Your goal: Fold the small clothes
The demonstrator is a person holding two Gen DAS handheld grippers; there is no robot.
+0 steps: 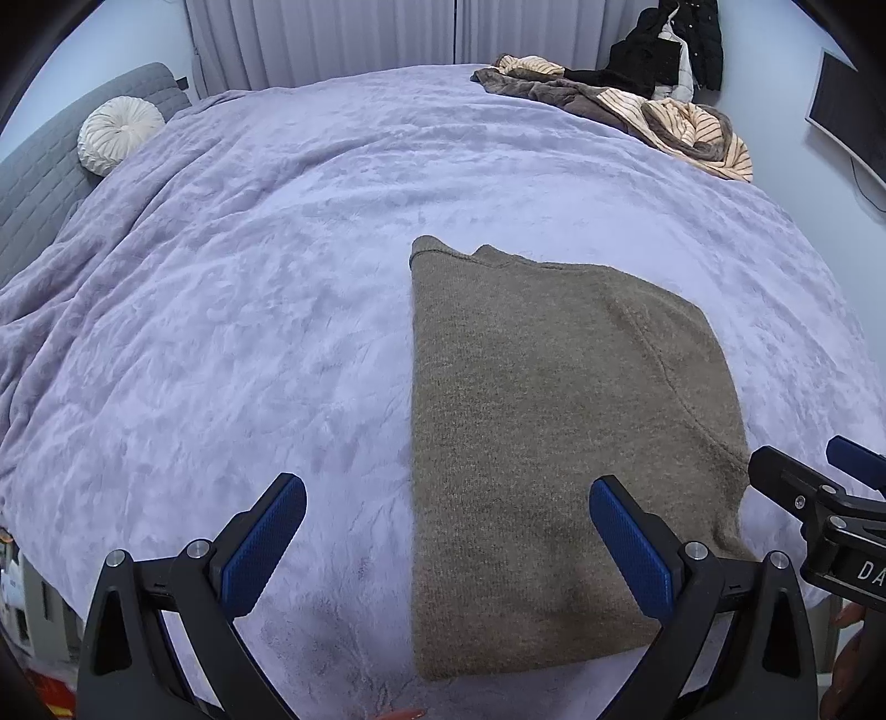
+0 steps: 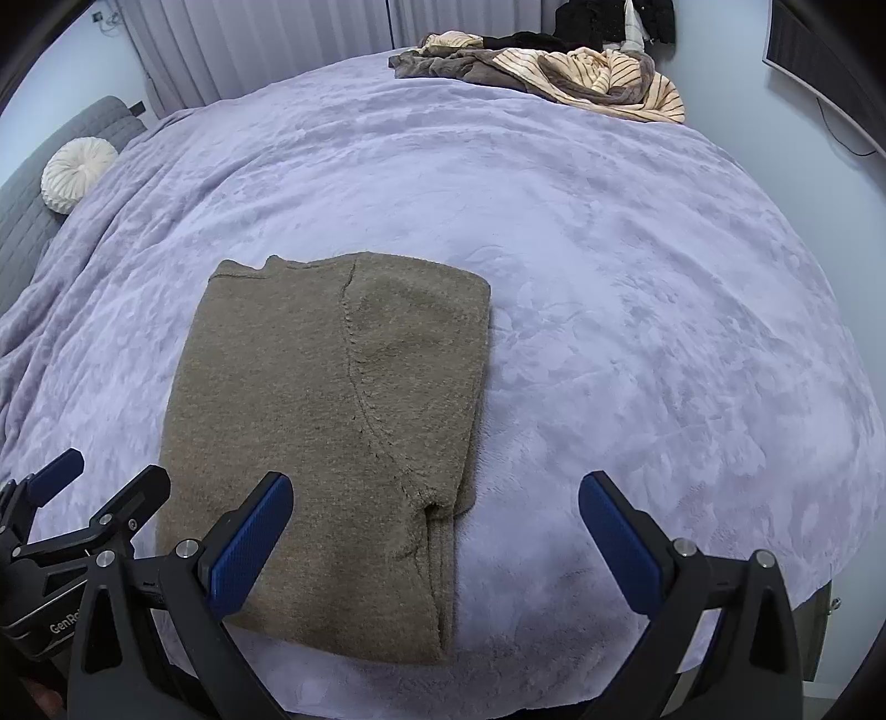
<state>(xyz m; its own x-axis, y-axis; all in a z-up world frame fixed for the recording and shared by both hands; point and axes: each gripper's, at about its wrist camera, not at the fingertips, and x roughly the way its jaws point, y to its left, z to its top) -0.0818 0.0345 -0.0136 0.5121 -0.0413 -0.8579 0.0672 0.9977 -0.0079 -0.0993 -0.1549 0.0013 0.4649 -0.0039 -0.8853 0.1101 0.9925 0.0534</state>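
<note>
**Inspector A:** Far left, what is recorded?

**Inspector B:** A grey quilted headboard (image 1: 39, 183) is seen at the left edge, with a round pleated cushion (image 1: 119, 135) resting against it. The bed is covered by a lilac plush blanket (image 1: 249, 332), rumpled along its left side.

**Inspector A:** And the left gripper?

**Inspector B:** The left gripper (image 1: 446, 545) is held low over the near edge of the bed with its blue pads spread wide apart. Nothing is pinched between them. One pad is seen over bare blanket, the other over the garment's near right part; whether either pad touches the fabric cannot be told.

**Inspector A:** Position of the garment?

**Inspector B:** An olive knit sweater (image 1: 554, 421) is laid flat on the blanket near the front edge of the bed, folded into a long rectangle. A curved seam is visible on its upper layer. It lies between the two grippers.

**Inspector A:** The right gripper?

**Inspector B:** The right gripper (image 2: 434, 543) is likewise spread wide and holds nothing. Its left pad is seen over the sweater's near edge, its right pad over blanket alone.

**Inspector A:** Far right?

**Inspector B:** A heap of striped and brown clothes (image 2: 559, 77) is noted at the far right corner of the bed, well apart from the sweater, with dark clothing (image 1: 664, 50) beyond it.
</note>
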